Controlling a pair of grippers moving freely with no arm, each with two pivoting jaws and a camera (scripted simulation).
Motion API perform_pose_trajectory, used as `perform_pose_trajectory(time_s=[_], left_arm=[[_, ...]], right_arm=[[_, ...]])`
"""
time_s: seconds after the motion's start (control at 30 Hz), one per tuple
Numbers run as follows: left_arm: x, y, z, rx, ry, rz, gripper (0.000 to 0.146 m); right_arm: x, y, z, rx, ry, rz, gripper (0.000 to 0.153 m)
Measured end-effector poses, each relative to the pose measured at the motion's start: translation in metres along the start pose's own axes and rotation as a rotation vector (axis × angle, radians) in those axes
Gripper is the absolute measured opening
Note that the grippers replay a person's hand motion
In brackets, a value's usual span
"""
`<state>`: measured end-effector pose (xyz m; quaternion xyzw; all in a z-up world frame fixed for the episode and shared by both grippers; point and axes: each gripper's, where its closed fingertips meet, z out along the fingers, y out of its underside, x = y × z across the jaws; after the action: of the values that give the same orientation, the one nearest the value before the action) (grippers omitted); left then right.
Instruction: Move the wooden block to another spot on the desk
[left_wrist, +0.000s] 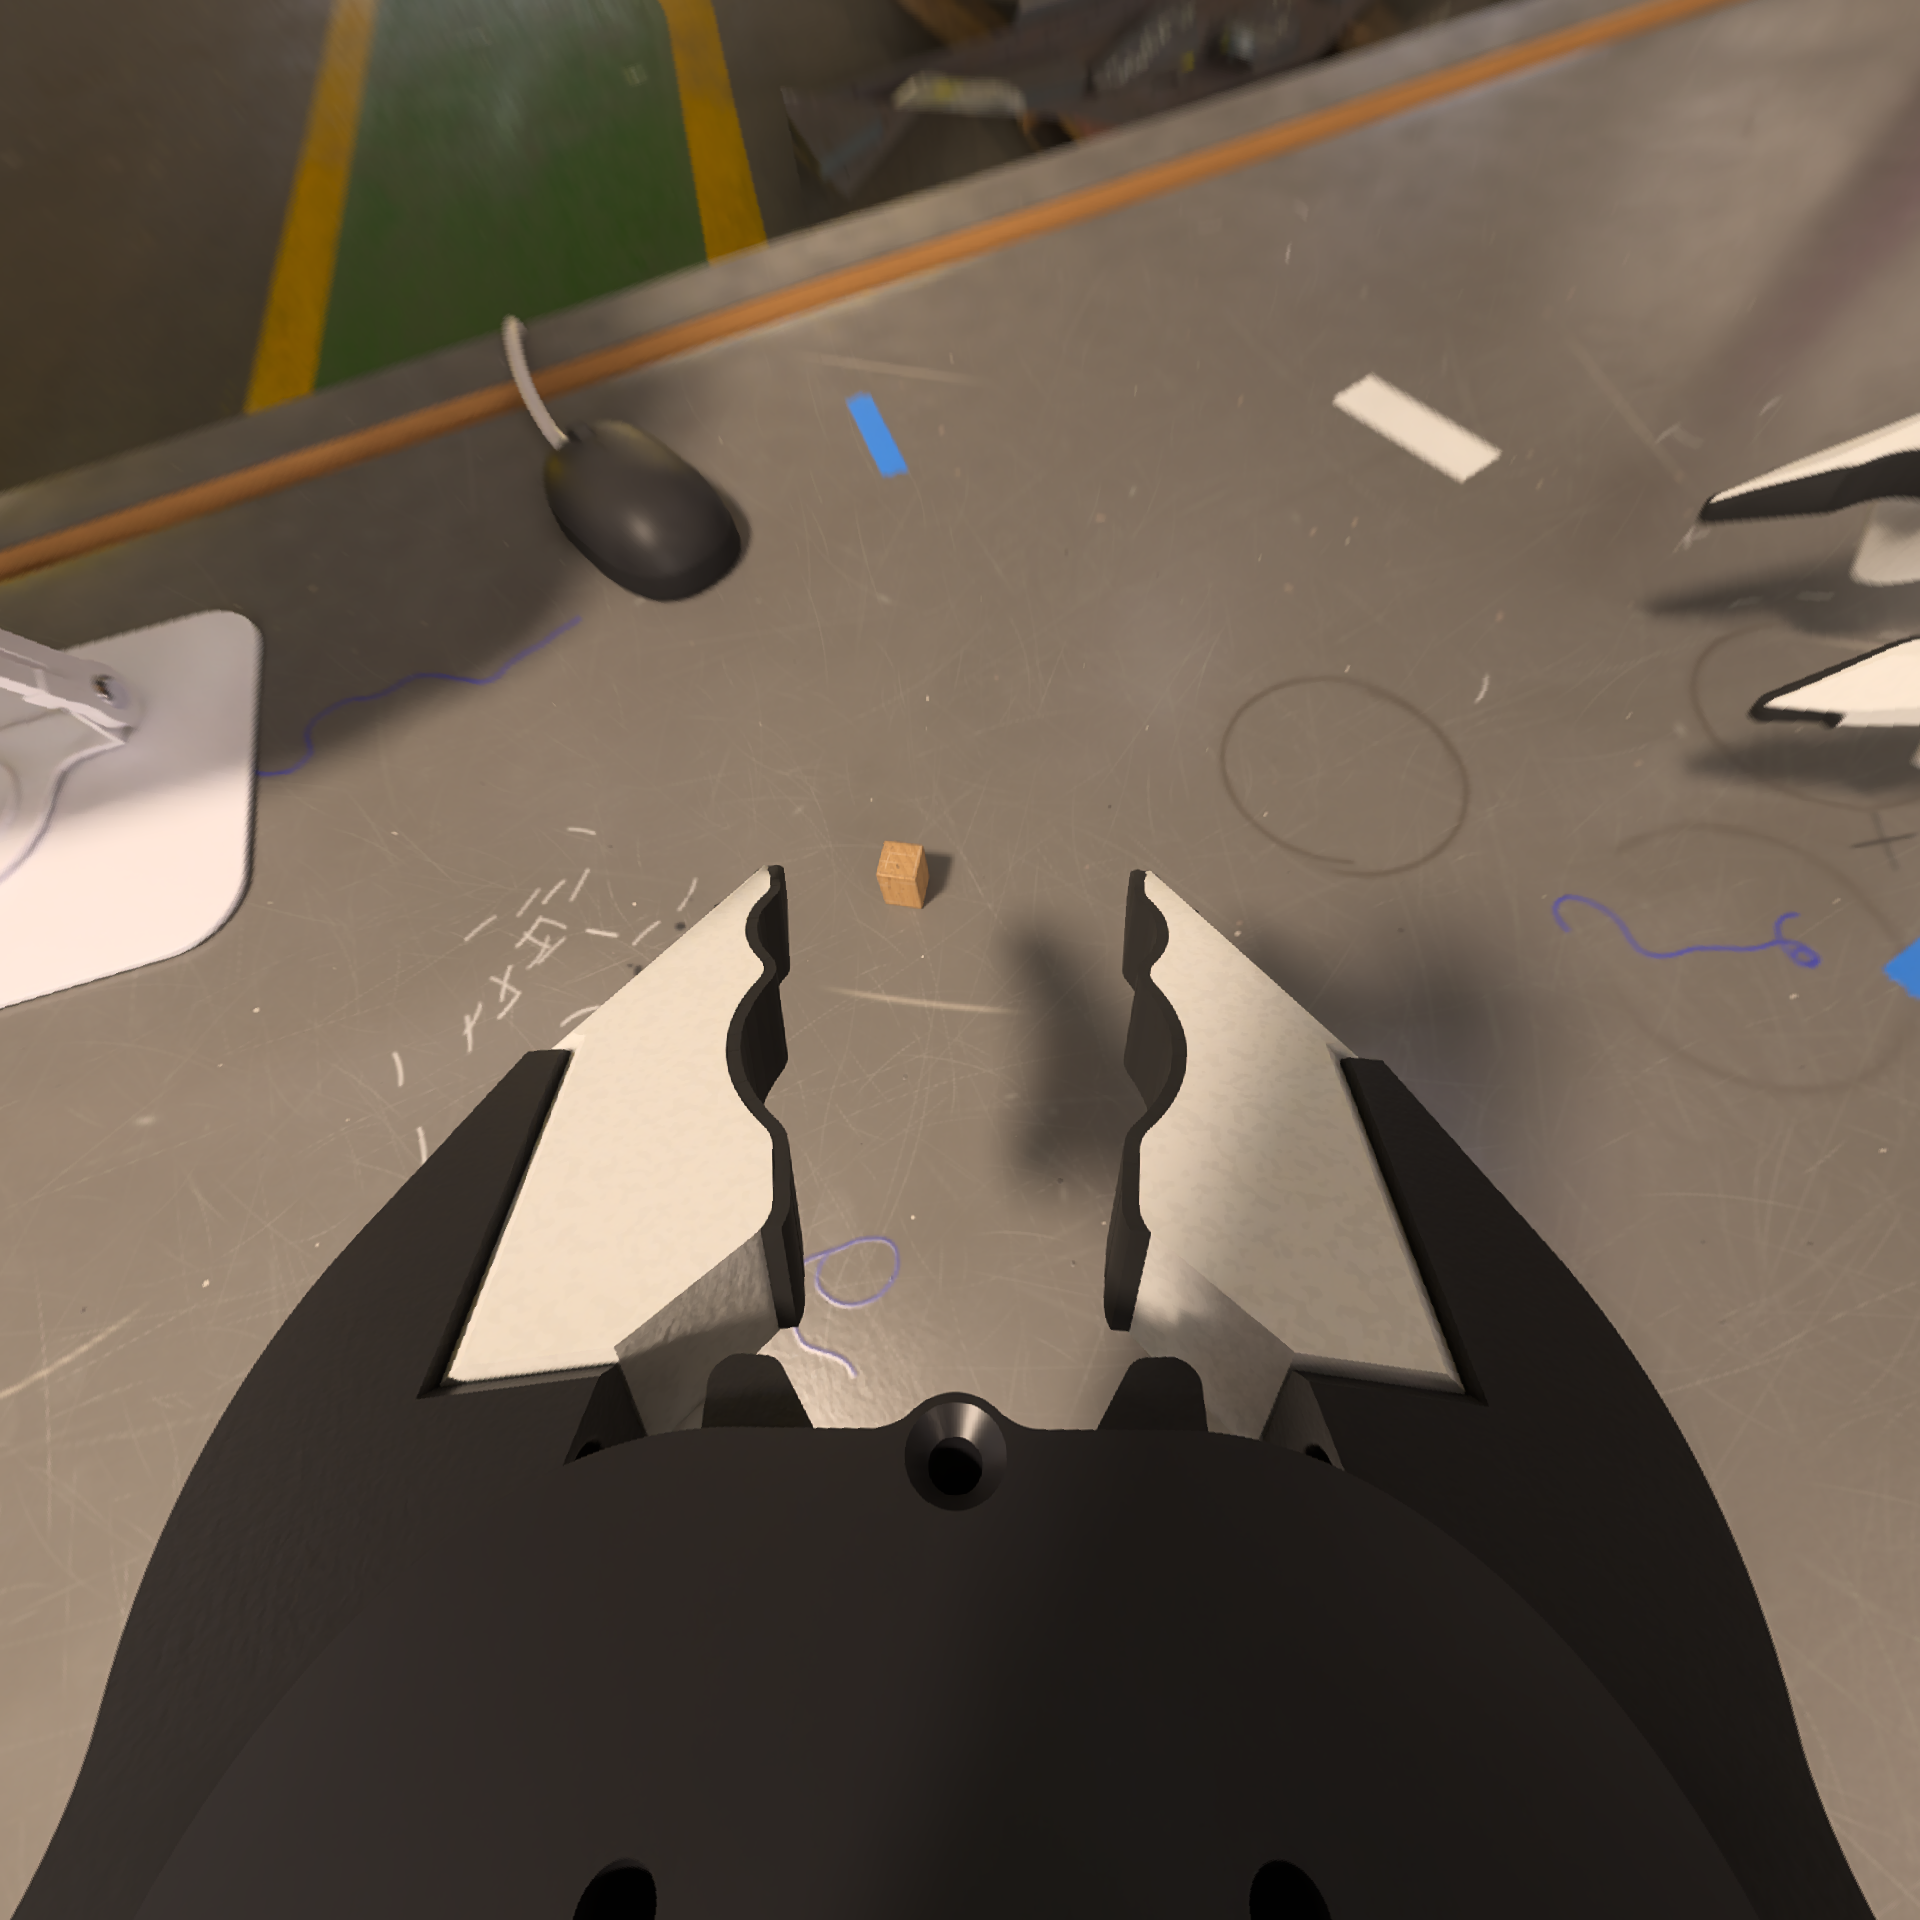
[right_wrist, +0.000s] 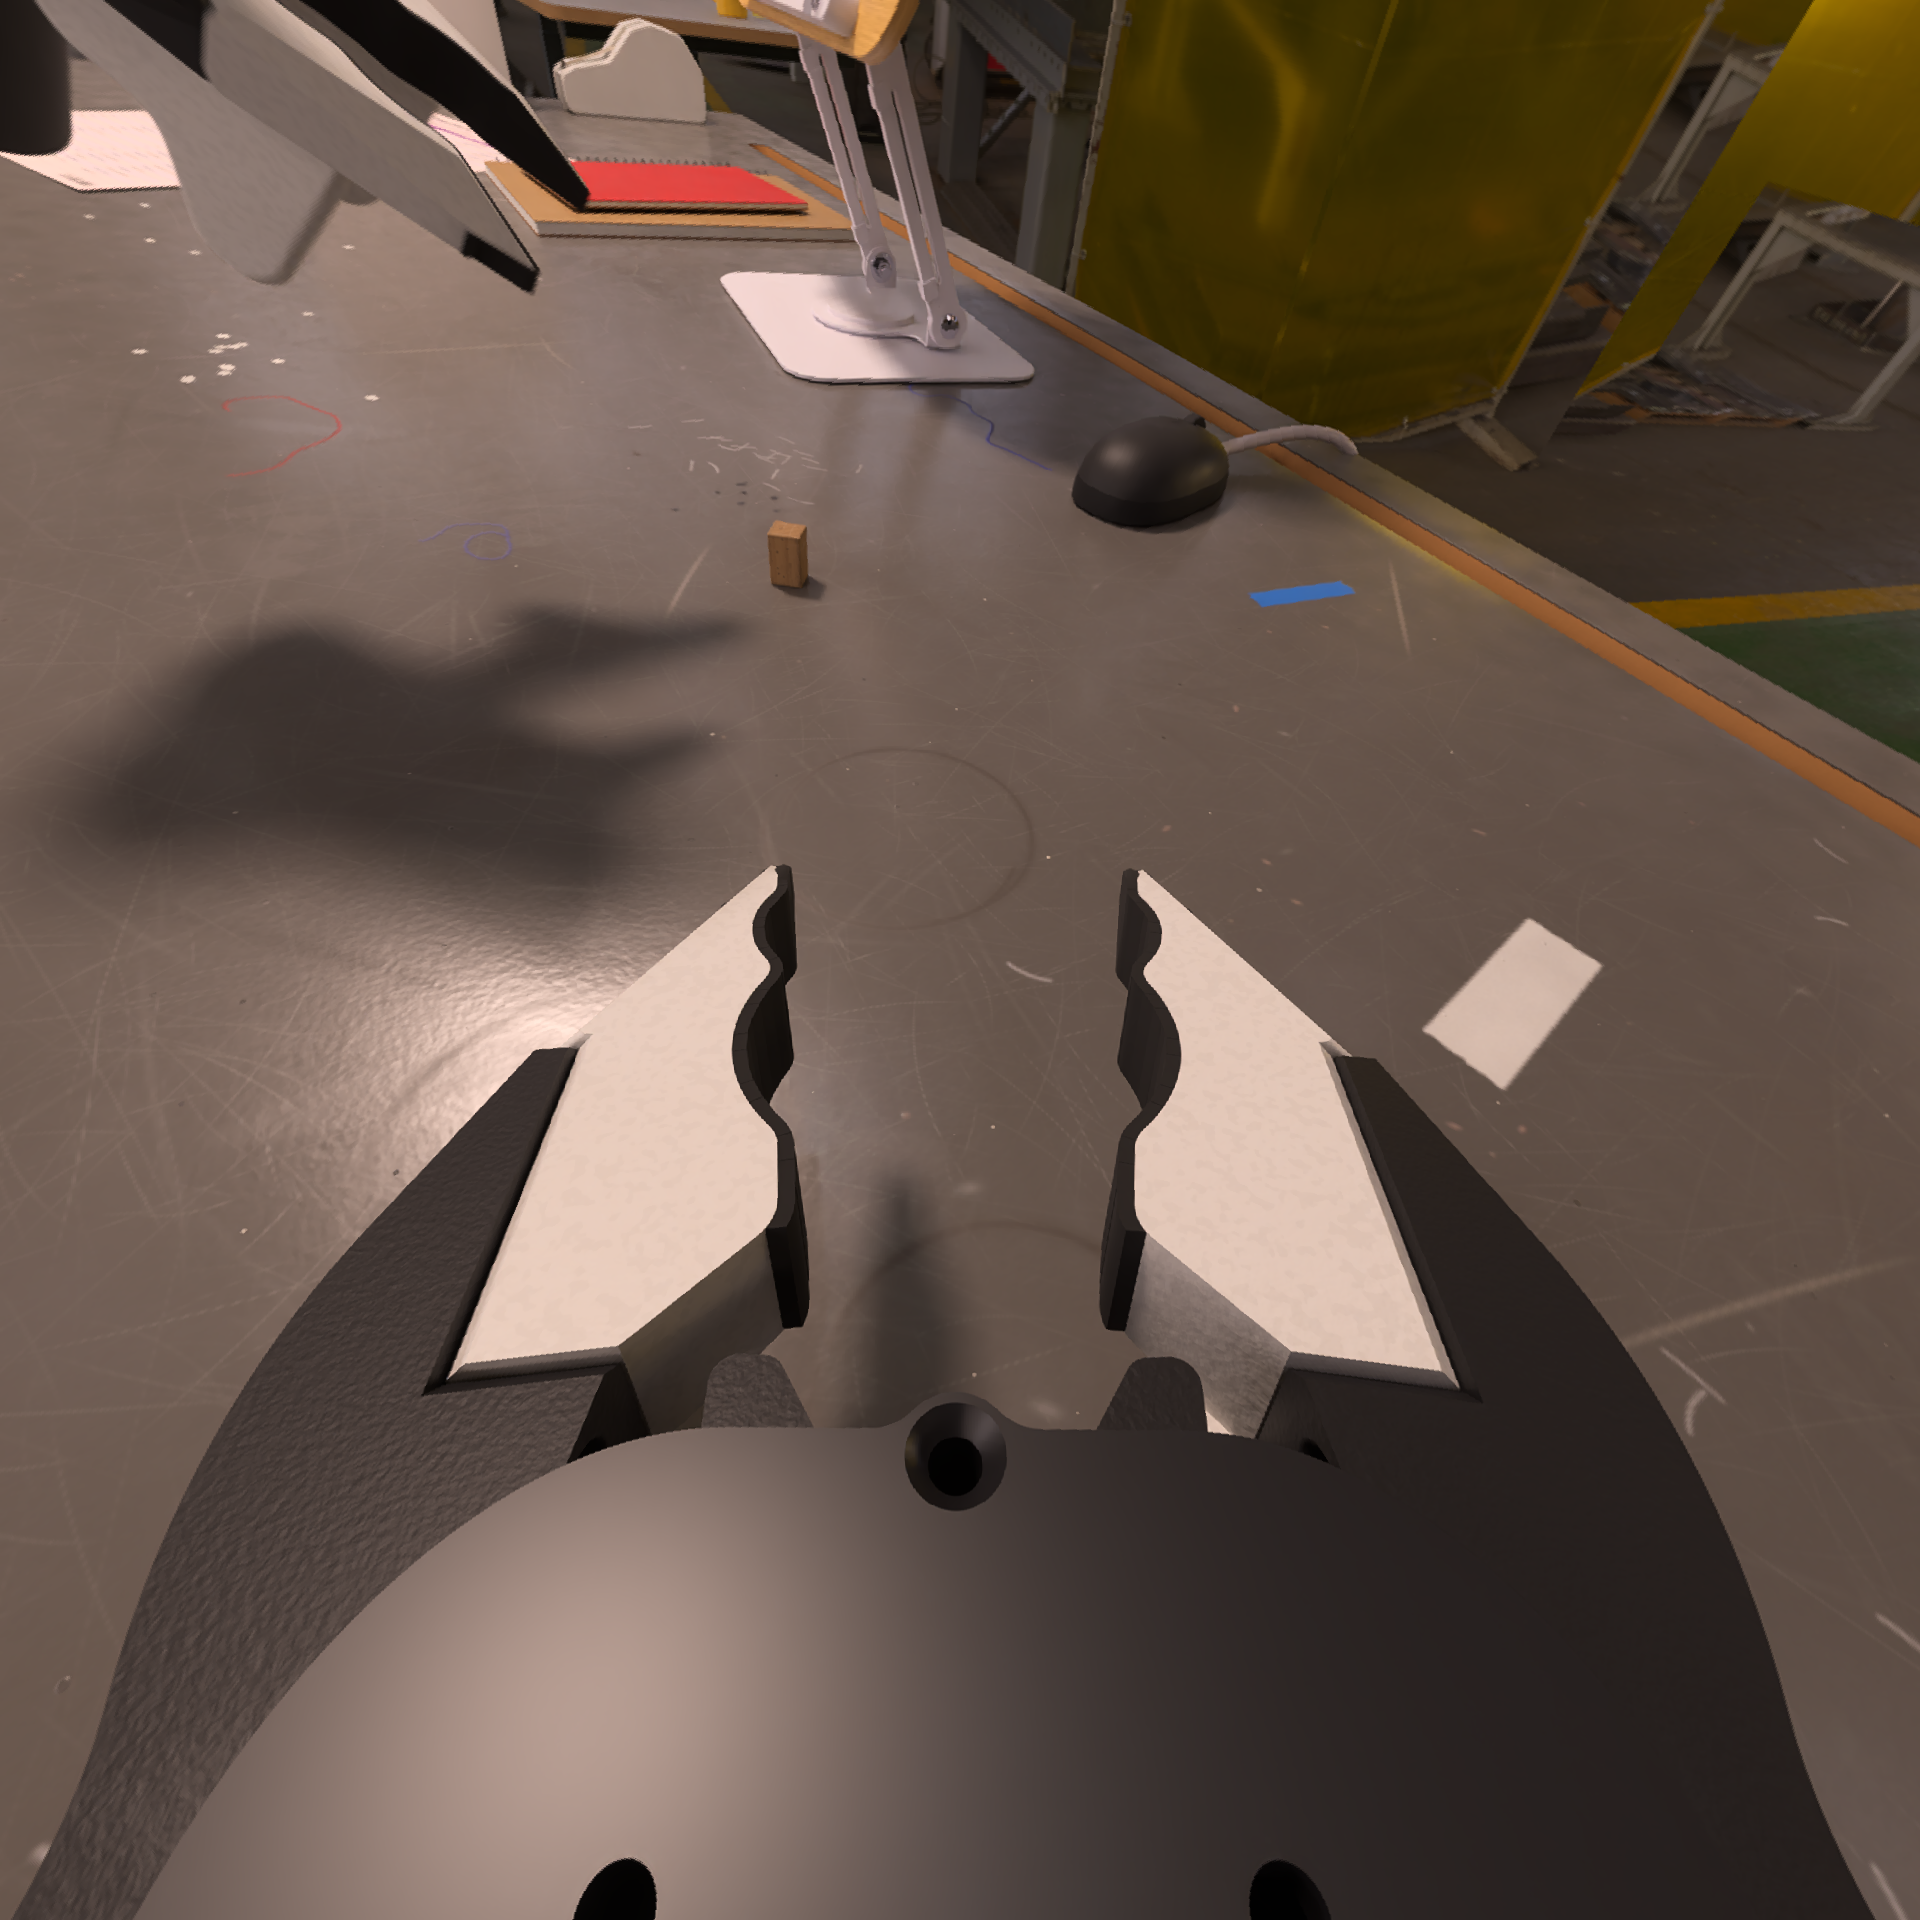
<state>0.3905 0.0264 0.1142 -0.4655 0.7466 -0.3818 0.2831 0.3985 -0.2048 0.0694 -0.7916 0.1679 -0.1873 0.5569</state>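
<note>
A small wooden block (left_wrist: 901, 875) stands upright on the grey desk (left_wrist: 1039, 644). In the left wrist view it sits just beyond my left gripper (left_wrist: 956, 883), a little left of the gap's middle. The left gripper is open, empty and above the desk. In the right wrist view the block (right_wrist: 788, 556) stands far ahead, left of centre. My right gripper (right_wrist: 956, 883) is open and empty, well short of the block. The left gripper's fingers (right_wrist: 416, 135) show at the upper left of the right wrist view; the right gripper's fingertips (left_wrist: 1829, 592) show at the right edge of the left wrist view.
A black corded mouse (left_wrist: 644, 509) lies beyond the block near the desk's orange-trimmed far edge (left_wrist: 935, 260). A white lamp base (left_wrist: 135, 800) sits at the left. Blue tape (left_wrist: 878, 434) and white tape (left_wrist: 1415, 428) strips lie on the desk. A red notebook (right_wrist: 675, 187) lies far off.
</note>
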Motion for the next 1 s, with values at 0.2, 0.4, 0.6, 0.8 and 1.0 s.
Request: perform_pose_trajectory(time_s=[0.2,0.4,0.6,0.8,1.0], left_arm=[[-0.013,0.024,0.041,-0.273,0.042,0.062,0.063],[-0.030,0.042,0.068,-0.463,0.023,0.102,0.059],[-0.040,0.051,0.080,-0.561,0.008,0.137,0.050],[-0.041,0.057,0.085,-0.628,0.023,0.161,0.046],[-0.043,0.061,0.087,-0.674,0.034,0.146,0.041]], right_arm=[[0.004,0.001,0.000,-0.003,0.011,0.028,0.062],[0.003,0.001,0.000,-0.008,0.012,0.016,0.061],[0.001,0.001,0.001,-0.009,0.003,0.011,0.060],[0.000,0.001,0.001,-0.011,-0.003,0.009,0.060],[0.000,0.001,0.001,-0.011,-0.004,0.011,0.060]])
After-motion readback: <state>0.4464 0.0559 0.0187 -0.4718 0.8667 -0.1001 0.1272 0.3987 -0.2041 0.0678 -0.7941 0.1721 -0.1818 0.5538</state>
